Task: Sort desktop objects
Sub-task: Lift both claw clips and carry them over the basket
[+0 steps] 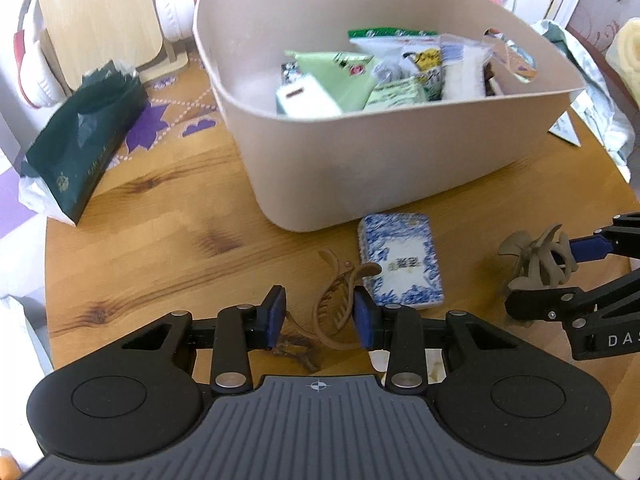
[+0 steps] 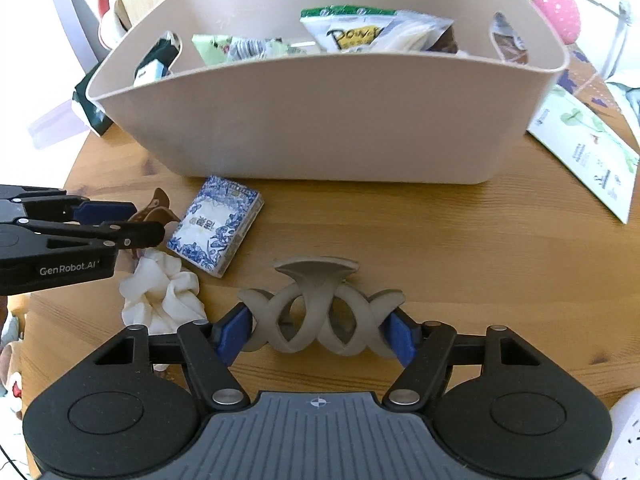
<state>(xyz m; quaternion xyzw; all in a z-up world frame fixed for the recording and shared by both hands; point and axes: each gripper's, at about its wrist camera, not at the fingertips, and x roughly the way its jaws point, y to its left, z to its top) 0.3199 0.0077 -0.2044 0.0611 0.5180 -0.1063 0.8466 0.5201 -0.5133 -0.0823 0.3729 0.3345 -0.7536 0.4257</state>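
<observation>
My left gripper (image 1: pixel 320 316) is shut on a brown hair claw (image 1: pixel 336 308), which is held between its blue pads just in front of a blue-and-white patterned box (image 1: pixel 400 264) on the wooden table. My right gripper (image 2: pixel 320 332) is shut on a grey hair claw (image 2: pixel 316 316), with a pad pressing each end. The left wrist view shows the right gripper (image 1: pixel 560 276) with the grey hair claw (image 1: pixel 536 260) at the right edge. In the right wrist view the left gripper (image 2: pixel 148 220) enters from the left with the brown hair claw (image 2: pixel 158 206).
A beige bin (image 1: pixel 400 160) with several packets stands behind both grippers. A white scrunchie (image 2: pixel 160 296) lies by the patterned box (image 2: pixel 216 226). A dark green tissue pack (image 1: pixel 80 148) and white headphones (image 1: pixel 172 4) are far left. A leaflet (image 2: pixel 588 152) lies right.
</observation>
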